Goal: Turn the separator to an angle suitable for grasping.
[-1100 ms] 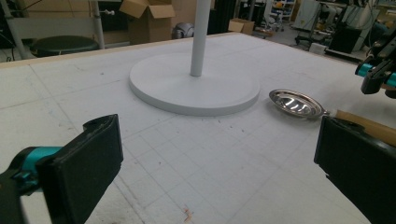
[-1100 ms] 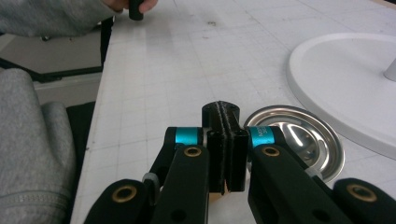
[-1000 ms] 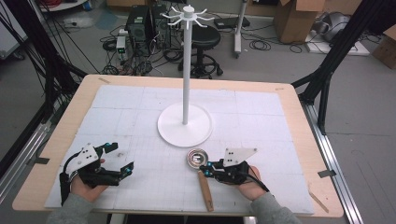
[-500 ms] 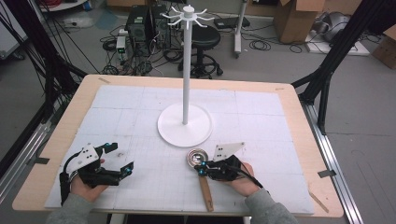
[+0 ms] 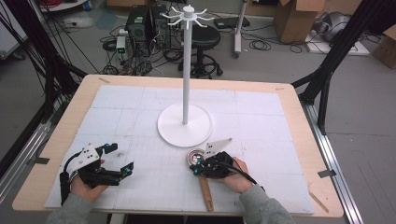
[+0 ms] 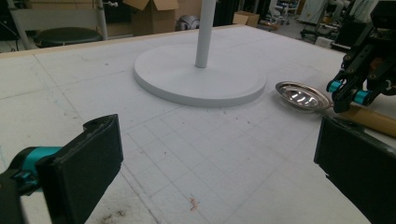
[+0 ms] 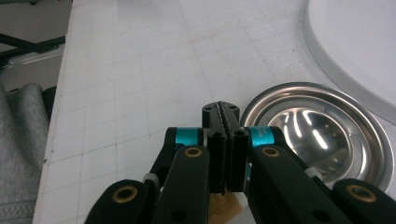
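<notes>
A ladle lies on the white mat with its shiny metal bowl [image 5: 195, 155] just in front of the stand's base and its wooden handle [image 5: 206, 191] running toward the front edge. My right gripper [image 5: 195, 169] hovers over the handle where it joins the bowl. In the right gripper view its jaws [image 7: 225, 121] are pressed together with nothing between them, the bowl [image 7: 317, 130] lies just ahead to the right, and a bit of handle [image 7: 224, 207] shows underneath. My left gripper [image 5: 128, 169] rests at the front left, its jaws [image 6: 215, 154] wide open and empty.
A white stand with a round base [image 5: 184, 125] and a tall pole [image 5: 187, 70] topped by hooks stands mid-table. The left gripper view shows the base [image 6: 201, 77], the ladle bowl [image 6: 302, 95] and the other gripper [image 6: 350, 93]. A grey sleeve [image 7: 18, 140] sits at the left.
My right gripper has slid left along the ladle handle toward the bowl, still shut. The left gripper and the ladle have stayed put.
</notes>
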